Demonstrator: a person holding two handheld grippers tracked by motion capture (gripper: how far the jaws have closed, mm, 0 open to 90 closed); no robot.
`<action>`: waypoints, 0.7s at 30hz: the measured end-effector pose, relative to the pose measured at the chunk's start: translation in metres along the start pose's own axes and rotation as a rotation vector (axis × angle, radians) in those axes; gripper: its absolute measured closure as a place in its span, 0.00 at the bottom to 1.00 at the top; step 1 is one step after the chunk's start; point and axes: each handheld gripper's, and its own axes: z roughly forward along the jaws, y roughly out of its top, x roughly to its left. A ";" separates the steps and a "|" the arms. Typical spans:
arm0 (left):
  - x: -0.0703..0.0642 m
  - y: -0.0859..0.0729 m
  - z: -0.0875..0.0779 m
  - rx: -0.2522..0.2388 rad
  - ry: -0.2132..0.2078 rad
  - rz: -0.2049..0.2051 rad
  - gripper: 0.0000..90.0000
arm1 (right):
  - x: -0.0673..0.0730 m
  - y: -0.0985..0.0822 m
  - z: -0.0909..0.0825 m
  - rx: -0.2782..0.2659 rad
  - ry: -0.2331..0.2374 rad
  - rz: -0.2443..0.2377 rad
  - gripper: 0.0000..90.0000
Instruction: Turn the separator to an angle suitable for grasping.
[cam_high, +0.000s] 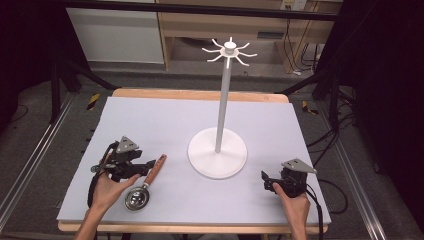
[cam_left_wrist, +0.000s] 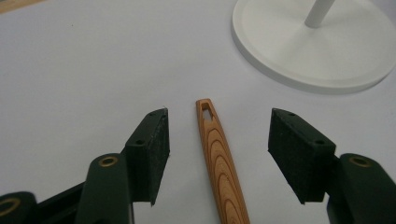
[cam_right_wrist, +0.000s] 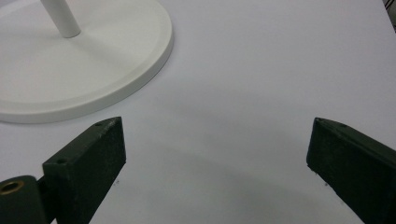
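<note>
A metal scoop with a wooden handle (cam_high: 152, 173) lies on the white table mat (cam_high: 150, 125), its steel bowl (cam_high: 136, 198) toward the front edge. My left gripper (cam_high: 148, 165) is open around the handle (cam_left_wrist: 222, 161), one pad on each side and neither touching it. The handle's tip has a small hanging slot (cam_left_wrist: 206, 107). A white stand (cam_high: 218, 152) with a tall pole and a ring of hooks (cam_high: 229, 51) on top rises at the table's middle. My right gripper (cam_high: 265, 180) rests open near the front right, nothing between its pads (cam_right_wrist: 88, 163).
The stand's round base (cam_left_wrist: 317, 46) lies just beyond and right of the handle tip; the same base (cam_right_wrist: 79, 70) sits left of my right gripper. A wooden table edge (cam_high: 200, 94) runs along the back. Cables lie on the floor at right (cam_high: 330, 135).
</note>
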 end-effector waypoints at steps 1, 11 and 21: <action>0.000 0.000 0.002 0.009 -0.001 0.003 0.43 | 0.000 0.000 0.000 0.001 0.001 0.002 0.06; -0.001 0.000 0.018 0.095 -0.004 0.015 0.47 | 0.001 0.000 0.000 0.013 0.010 0.004 0.06; -0.002 -0.004 0.030 0.141 -0.015 0.014 0.55 | 0.001 0.000 0.001 0.019 0.012 -0.003 0.06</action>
